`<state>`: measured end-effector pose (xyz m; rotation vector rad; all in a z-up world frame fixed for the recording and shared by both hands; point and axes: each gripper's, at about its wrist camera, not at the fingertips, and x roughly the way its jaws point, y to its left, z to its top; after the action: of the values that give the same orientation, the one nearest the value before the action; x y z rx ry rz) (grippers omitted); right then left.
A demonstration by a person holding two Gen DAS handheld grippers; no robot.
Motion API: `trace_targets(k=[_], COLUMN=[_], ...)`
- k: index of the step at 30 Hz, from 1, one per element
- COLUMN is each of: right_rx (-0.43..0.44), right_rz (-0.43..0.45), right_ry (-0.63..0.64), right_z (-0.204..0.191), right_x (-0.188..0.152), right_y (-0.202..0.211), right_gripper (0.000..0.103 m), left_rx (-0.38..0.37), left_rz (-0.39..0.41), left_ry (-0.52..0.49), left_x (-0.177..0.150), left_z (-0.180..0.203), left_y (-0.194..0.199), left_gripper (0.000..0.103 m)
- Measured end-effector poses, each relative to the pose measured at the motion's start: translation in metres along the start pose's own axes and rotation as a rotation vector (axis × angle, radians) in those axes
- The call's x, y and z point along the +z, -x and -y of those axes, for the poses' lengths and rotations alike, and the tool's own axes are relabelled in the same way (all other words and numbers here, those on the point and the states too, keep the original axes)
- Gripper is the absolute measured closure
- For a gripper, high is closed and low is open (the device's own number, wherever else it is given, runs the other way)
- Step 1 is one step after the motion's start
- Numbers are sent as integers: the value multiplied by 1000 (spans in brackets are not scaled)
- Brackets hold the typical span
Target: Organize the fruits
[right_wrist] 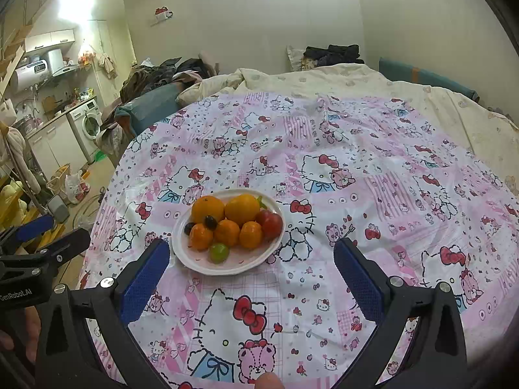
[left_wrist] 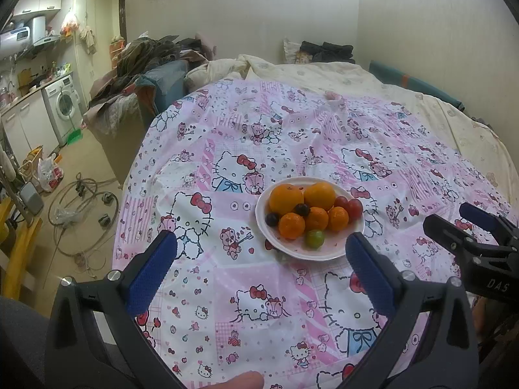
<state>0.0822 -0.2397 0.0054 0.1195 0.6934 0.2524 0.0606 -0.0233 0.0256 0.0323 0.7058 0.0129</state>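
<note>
A white plate (left_wrist: 337, 250) (right_wrist: 194, 264) sits on a pink cartoon-print cloth (left_wrist: 227, 149) (right_wrist: 373, 168). On it lie two large oranges (left_wrist: 286, 199) (right_wrist: 207, 209), three small tangerines (left_wrist: 292, 225) (right_wrist: 227, 232), red tomatoes (left_wrist: 354, 208) (right_wrist: 271, 225), two dark grapes (left_wrist: 302, 209) (right_wrist: 211, 221) and a green grape (left_wrist: 314, 239) (right_wrist: 219, 253). My left gripper (left_wrist: 261, 246) hangs open just short of the plate, holding nothing. My right gripper (right_wrist: 251, 256) is open too, with the plate ahead and to its left; the same right gripper (left_wrist: 454, 223) shows at the right edge of the left wrist view.
The cloth covers a bed with a cream quilt (left_wrist: 324, 71) and dark clothes (left_wrist: 327, 50) at the back. To the left lie a heap of clothing (left_wrist: 146, 58), a washing machine (left_wrist: 65, 103) and cables on the floor (left_wrist: 81, 201).
</note>
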Motion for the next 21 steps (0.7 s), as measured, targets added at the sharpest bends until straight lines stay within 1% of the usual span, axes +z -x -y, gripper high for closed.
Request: trace_targets(k=[8,21], right_rx=[-7,-6], right_rz=[8,5], right_ry=[12,-4], right_z=[-1,0], right_x=[2,2], right_y=[1,2], right_gripper=[0,0], left_rx=[1,2], left_rz=[1,1], left_ry=[1,1], left_x=[0,0], left_z=[0,0], left_y=[0,1], left_gripper=[0,0])
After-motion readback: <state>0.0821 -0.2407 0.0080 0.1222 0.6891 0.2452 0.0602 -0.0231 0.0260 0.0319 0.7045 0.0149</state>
